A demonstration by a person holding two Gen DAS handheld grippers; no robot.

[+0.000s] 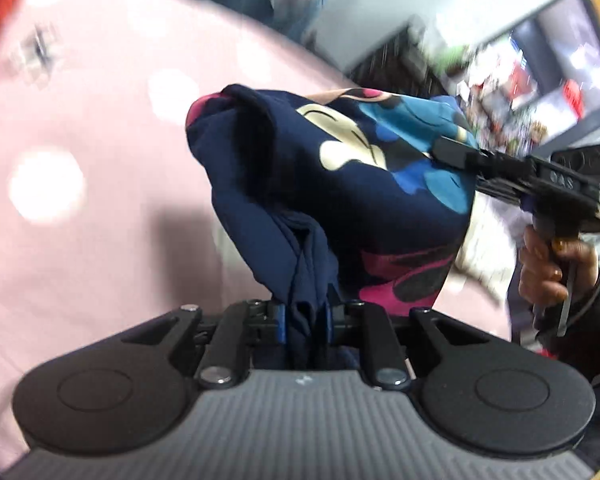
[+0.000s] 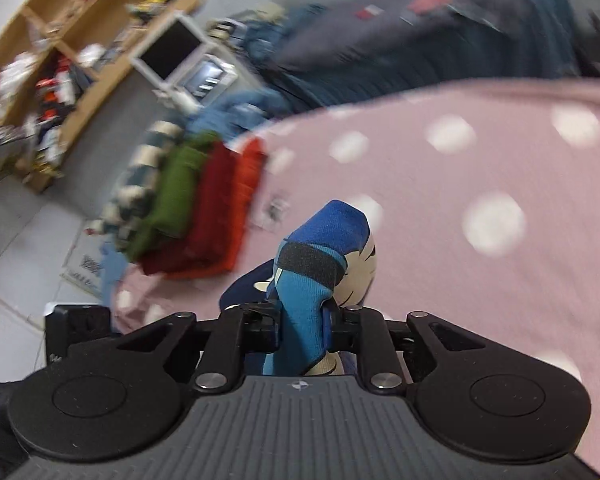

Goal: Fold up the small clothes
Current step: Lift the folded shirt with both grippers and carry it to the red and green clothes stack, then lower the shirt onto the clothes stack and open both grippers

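A small navy garment [image 1: 340, 184] printed with blue, pink and cream cartoon shapes hangs lifted above the pink dotted bedsheet [image 1: 80, 240]. My left gripper [image 1: 305, 316] is shut on a bunched navy edge of it. In the left wrist view my right gripper [image 1: 450, 152] comes in from the right and clamps the garment's blue part, with a person's hand [image 1: 548, 268] on its handle. In the right wrist view the right gripper [image 2: 305, 316] is shut on a blue fold of the garment [image 2: 328, 236], which sticks up between the fingers.
A stack of folded clothes [image 2: 204, 208] in orange, dark red, green and stripes lies at the bedsheet's [image 2: 480, 160] left edge. Beyond it are a wooden shelf [image 2: 72, 40], a small monitor [image 2: 172, 50] and a dark blue blanket [image 2: 420, 40]. Floor tiles show at the left.
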